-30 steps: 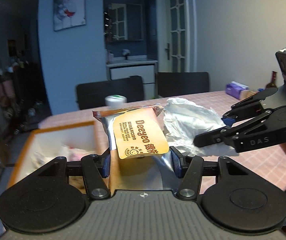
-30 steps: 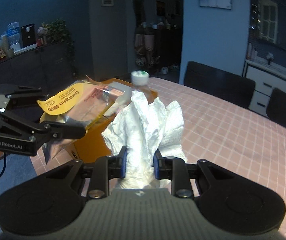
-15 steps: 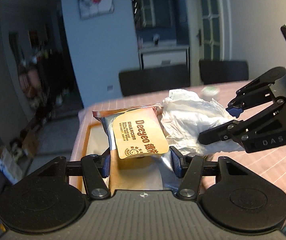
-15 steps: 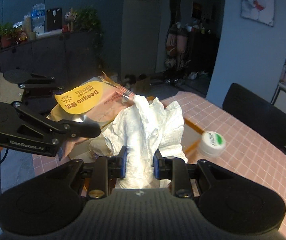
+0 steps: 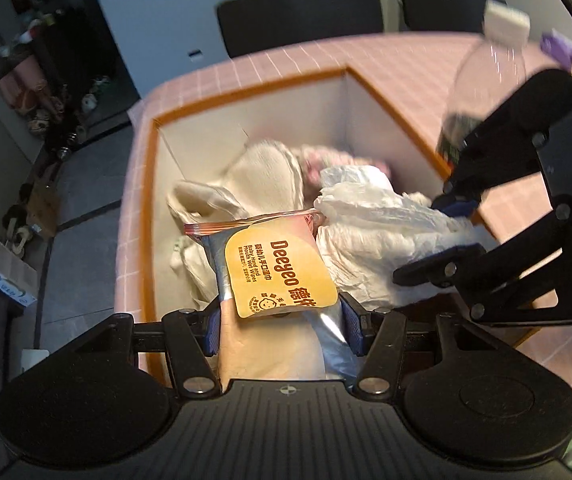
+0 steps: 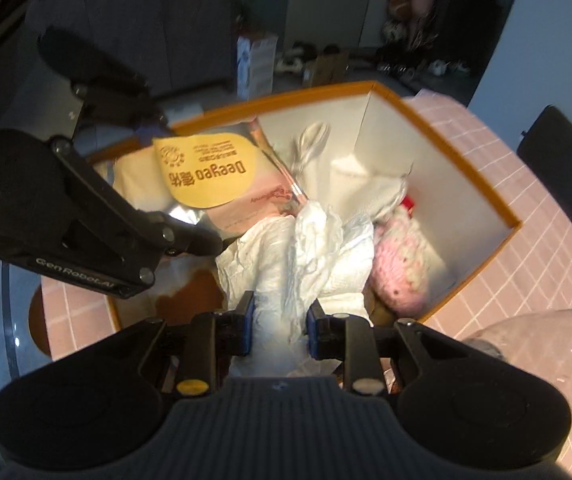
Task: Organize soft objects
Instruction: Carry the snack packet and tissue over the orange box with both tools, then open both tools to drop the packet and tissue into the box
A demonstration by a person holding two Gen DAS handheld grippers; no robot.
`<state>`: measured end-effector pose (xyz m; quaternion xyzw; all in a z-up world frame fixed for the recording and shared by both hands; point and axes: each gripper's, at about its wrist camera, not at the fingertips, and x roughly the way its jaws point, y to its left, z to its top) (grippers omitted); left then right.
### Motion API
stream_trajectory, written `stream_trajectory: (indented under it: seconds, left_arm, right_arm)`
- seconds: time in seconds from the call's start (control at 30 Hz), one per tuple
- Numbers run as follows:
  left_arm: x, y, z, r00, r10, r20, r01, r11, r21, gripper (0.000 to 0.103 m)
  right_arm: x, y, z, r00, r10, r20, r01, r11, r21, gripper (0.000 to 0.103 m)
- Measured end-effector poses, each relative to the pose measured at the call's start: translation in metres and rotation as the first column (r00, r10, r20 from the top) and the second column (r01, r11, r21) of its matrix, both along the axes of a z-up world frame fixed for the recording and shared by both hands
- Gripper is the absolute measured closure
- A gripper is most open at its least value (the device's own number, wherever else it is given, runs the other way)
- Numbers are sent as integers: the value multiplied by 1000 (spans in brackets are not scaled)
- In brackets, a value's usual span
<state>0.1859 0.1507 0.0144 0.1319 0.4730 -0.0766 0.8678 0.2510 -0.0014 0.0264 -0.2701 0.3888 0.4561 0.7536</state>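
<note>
Over the box: both grippers hang above the open orange-rimmed box (image 5: 254,86) on the pink-checked desk (image 5: 406,64), each carrying one soft thing.
Left gripper (image 5: 282,320): fingers clenched on one pack of wet wipes (image 5: 274,276), pinned between the blue pads, its far end sticking out over the box.
Writing on the pack: yellow label reads "Deeyeo", with "Baby Hand and Mouth Wet Wipes" plus Chinese characters, pretty legible.
Right gripper (image 6: 278,330): fingers closed on one crumpled white plastic bag (image 6: 310,256), which bunches up past the fingertips and touches the wipes pack's edge.
Gripper branding: "GenRobot.AI" printed on the left gripper's side, seen from the right wrist cam.
Already in the box: one cream cloth bag (image 5: 262,180), one pink knitted thing (image 6: 400,268), lying on the bottom; a bit blurry.
Beside the box: one clear plastic bottle (image 5: 482,68) with a white cap, standing on the desk just outside the right wall.
Behind the desk: two dark chairs (image 5: 298,20).
</note>
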Motion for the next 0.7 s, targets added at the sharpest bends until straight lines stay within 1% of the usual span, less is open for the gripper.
stream_trajectory:
  seconds: [0.1,0.27,0.4,0.5,0.57,0.6,0.63,0.7]
  left_arm:
    - [6,0,-10,999,-32,-40,34,999,35,38]
    - [12,2,-19,996,-46,-79,50,997,55,38]
    - [17,1,-22,992,-39,-118,47,996,72,36]
    - [25,-2,-25,986,-27,-166,41,995,85,35]
    - [25,-3,-27,984,-22,-177,39,995,95,34]
    - [24,-3,-27,984,-22,-177,39,995,97,31]
    - [24,-2,-26,984,-18,-176,35,995,96,30]
    - [23,1,-25,984,-12,-177,26,997,79,26]
  right_arm:
    - [0,5,-15,999,34,-3,-34,998,-47,79]
    - [-3,19,-33,995,102,18,-99,988,-118,78]
    - [-2,28,-42,992,129,13,-126,980,-157,78]
    - [-4,35,-49,987,160,21,-153,969,-194,78]
    - [-6,37,-48,986,166,23,-158,966,-205,76]
    - [-6,39,-49,986,168,23,-160,965,-209,75]
    - [-6,39,-49,985,170,24,-161,964,-214,72]
    - [-7,38,-49,986,167,24,-158,963,-218,72]
